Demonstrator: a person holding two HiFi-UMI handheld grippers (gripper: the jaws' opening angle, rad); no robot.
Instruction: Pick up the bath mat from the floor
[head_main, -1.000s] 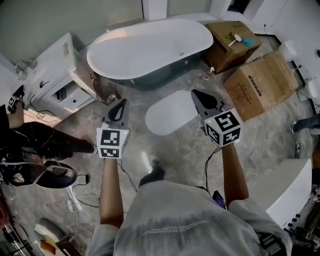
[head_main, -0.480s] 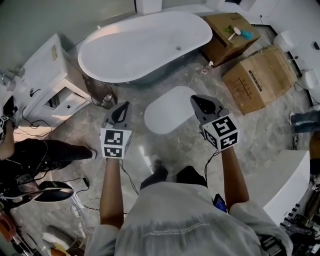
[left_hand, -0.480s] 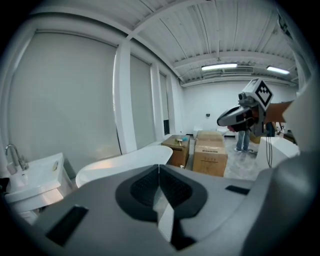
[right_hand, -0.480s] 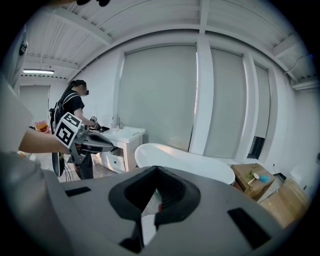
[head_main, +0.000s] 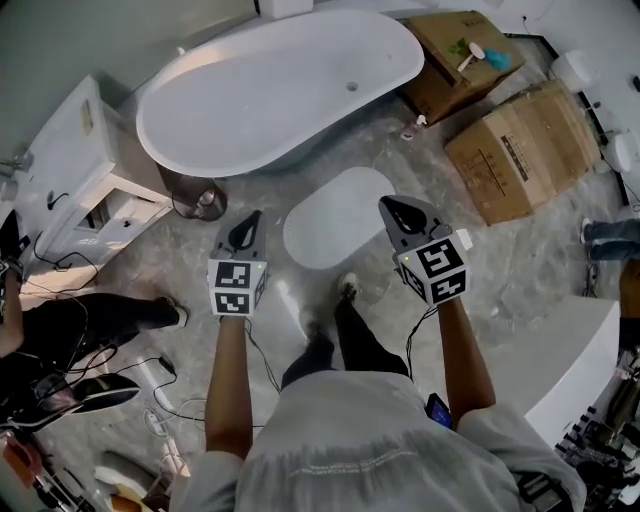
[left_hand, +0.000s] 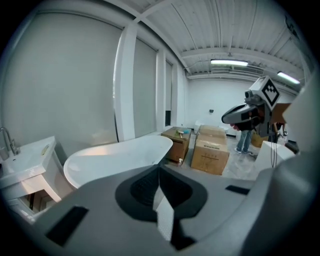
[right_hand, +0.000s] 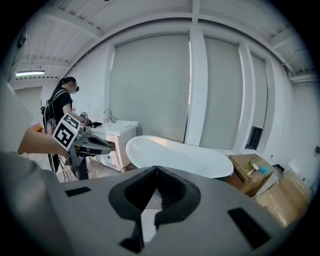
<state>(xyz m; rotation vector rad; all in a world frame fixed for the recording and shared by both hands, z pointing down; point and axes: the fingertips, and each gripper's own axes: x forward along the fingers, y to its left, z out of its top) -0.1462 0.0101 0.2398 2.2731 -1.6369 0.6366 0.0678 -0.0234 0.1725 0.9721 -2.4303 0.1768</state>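
The white oval bath mat lies flat on the grey marbled floor, between the left tongs and right tongs, both pressed together and empty; we spread them, then lower onto its near edge

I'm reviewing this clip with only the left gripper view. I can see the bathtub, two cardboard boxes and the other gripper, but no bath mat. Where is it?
Observer: The head view shows the white bath mat lying flat on the floor beside the bathtub, just ahead of the person's foot.
Operator: Is either gripper on it?
Observer: No. The left gripper is off the mat's left side and the right gripper is in line with its right edge. Both are held above the floor.
Operator: Are the right jaws open for the grab?
Observer: No. In the right gripper view they are together with nothing between them.
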